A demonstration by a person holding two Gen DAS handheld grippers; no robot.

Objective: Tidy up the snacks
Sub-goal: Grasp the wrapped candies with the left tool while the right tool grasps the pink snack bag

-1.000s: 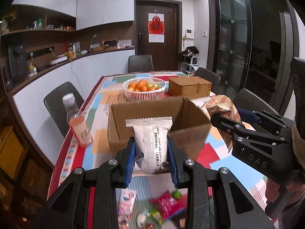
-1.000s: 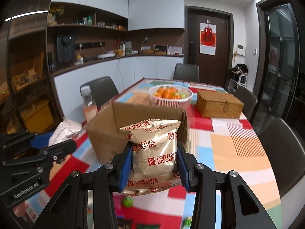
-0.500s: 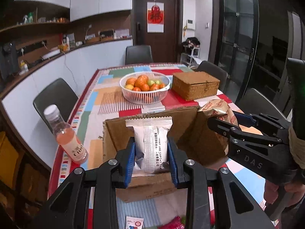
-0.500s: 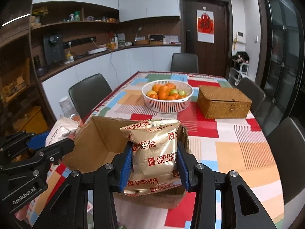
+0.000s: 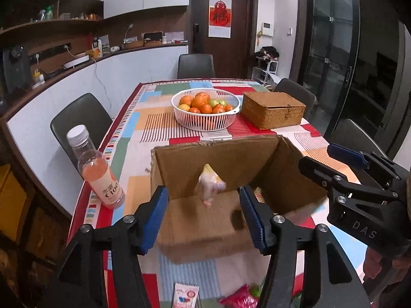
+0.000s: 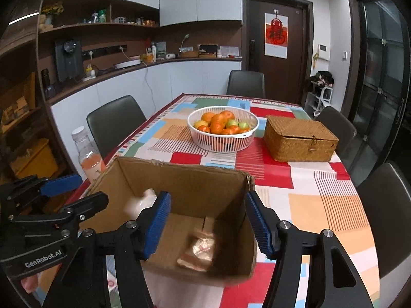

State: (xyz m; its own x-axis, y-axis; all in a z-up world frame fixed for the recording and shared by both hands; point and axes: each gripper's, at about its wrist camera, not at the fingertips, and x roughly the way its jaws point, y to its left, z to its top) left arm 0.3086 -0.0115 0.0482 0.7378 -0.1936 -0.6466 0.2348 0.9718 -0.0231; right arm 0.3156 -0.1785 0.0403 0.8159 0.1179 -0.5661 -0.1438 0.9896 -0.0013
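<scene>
Both tools, left and right, have just opened over the box, empty, so each packet drops inside.

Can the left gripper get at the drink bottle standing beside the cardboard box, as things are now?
Probably yes. The left gripper has open, empty jaws above the cardboard box, and the drink bottle stands upright on the table just left of the box, with nothing between.
</scene>
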